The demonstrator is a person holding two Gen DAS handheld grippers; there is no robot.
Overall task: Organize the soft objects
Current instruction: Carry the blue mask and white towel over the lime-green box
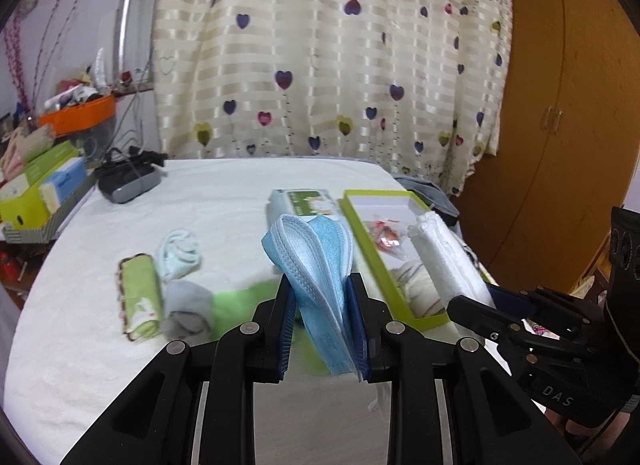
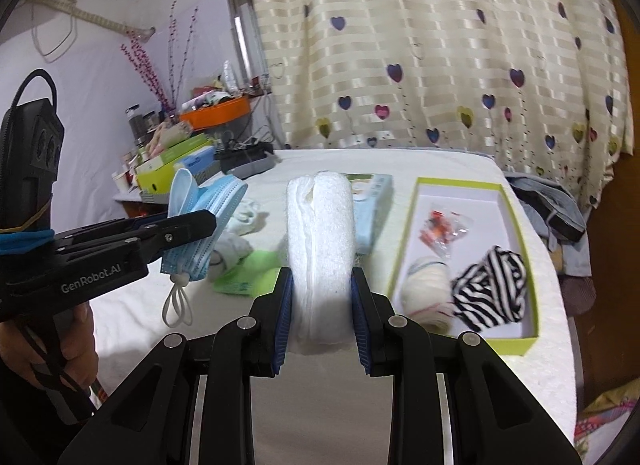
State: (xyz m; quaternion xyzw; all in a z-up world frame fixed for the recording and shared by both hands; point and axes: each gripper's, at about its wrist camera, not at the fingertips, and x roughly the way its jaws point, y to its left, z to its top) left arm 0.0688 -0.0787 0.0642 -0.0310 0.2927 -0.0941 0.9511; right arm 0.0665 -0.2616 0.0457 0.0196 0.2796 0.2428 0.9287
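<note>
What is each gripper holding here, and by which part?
The left gripper clamps a stack of blue face masks near its lower end. The right gripper clamps a folded white towel across its lower half.

Masks [image 1: 310, 261] pale blue; towel [image 2: 320, 241] white; box [image 2: 524, 261] lime-green – sock [image 2: 490, 289] black-white striped.

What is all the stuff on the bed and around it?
face masks: a stack, blue, held by left gripper
white towel: 1, folded, held by right gripper
green box: 1, open, on bed's right side
striped cloth: 1, black-white, in box
cream roll: 1, in box
plastic packet: 1, clear with red, in box
tissue pack: 1, behind masks
socks: 2 rolls, mint and grey, left on bed
green pouch: 1, beside socks
curtain: 1, cream with hearts
left gripper: 1, black
right gripper: 1, black
</note>
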